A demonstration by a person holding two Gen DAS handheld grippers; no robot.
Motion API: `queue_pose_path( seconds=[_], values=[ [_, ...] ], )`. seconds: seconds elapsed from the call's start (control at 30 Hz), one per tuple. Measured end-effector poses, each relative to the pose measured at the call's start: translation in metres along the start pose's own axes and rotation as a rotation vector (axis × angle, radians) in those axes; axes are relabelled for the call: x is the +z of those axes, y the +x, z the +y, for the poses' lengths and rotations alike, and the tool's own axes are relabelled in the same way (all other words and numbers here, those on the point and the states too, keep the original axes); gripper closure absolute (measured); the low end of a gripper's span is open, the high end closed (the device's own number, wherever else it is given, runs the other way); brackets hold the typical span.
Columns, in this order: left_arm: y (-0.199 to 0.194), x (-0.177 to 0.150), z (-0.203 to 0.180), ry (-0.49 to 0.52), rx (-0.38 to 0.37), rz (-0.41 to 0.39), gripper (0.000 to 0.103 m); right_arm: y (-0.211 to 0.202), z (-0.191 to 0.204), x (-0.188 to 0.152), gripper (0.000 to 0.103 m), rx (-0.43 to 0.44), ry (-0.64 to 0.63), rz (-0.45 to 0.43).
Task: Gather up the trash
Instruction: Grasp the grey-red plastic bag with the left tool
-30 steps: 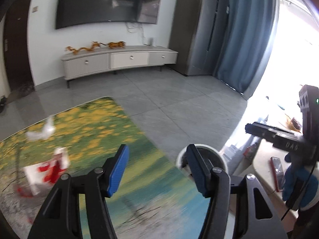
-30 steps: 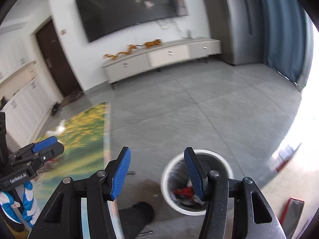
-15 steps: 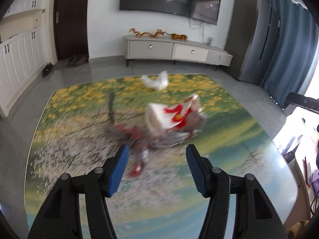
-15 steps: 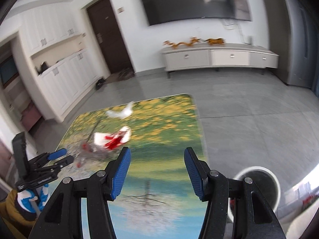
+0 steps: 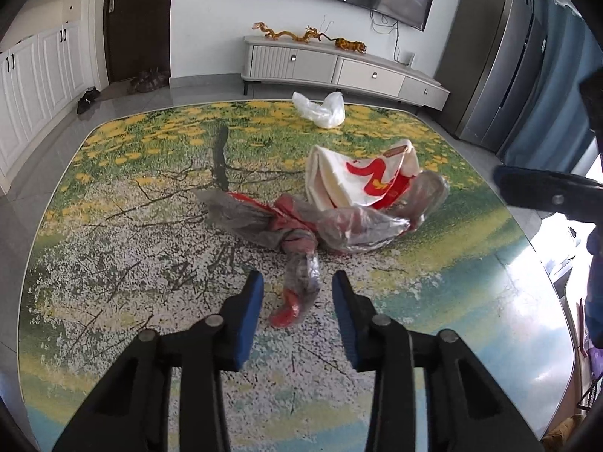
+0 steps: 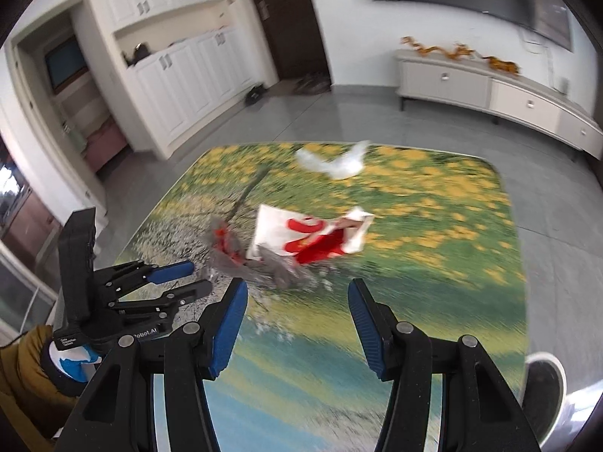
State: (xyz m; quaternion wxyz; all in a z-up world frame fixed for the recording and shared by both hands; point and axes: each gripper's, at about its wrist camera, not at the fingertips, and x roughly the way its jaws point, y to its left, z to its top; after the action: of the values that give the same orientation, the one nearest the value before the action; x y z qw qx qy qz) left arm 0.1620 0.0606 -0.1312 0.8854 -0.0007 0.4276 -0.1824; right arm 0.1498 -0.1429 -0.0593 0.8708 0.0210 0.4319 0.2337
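Bright daylight enters from the right, glaring off the worktop point(image 5: 527, 301) at lower right. Left wrist view is sharp; right wrist view is motion-blurred. Fisheye bending and dark vignetting mark all corners.

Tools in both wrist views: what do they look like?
Left tool and right tool match: black jointed frames with silver rivets and two blue-padded fingers. White lettering marks the left tool's body. The wearer's sleeve is mustard brown.
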Motion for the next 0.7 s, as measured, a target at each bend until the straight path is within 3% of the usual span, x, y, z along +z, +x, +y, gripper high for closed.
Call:
queue_pose_path(
  seconds=[0.17,0.27,0.4,0.7],
  values=[
    [0.006,0.000,0.002,-0.006,-0.005,0.015,0.080,0.035,0.009,0.008,0.052,0.014,-0.053,0.034],
    [0.007,0.000,0.002,-0.009,-0.008,0.018,0.090,0.050,0.007,0.006,0.059,0.010,-0.065,0.060],
    [0.002,-0.002,-0.001,-0.007,-0.005,0.010,0.093,0.055,0.003,-0.001,0.093,0.014,-0.072,0.078],
    [-0.027,-0.005,-0.009,-0.042,-0.001,-0.037,0.094,0.013,-0.009,-0.020,0.097,0.041,-0.045,0.023]
  ],
)
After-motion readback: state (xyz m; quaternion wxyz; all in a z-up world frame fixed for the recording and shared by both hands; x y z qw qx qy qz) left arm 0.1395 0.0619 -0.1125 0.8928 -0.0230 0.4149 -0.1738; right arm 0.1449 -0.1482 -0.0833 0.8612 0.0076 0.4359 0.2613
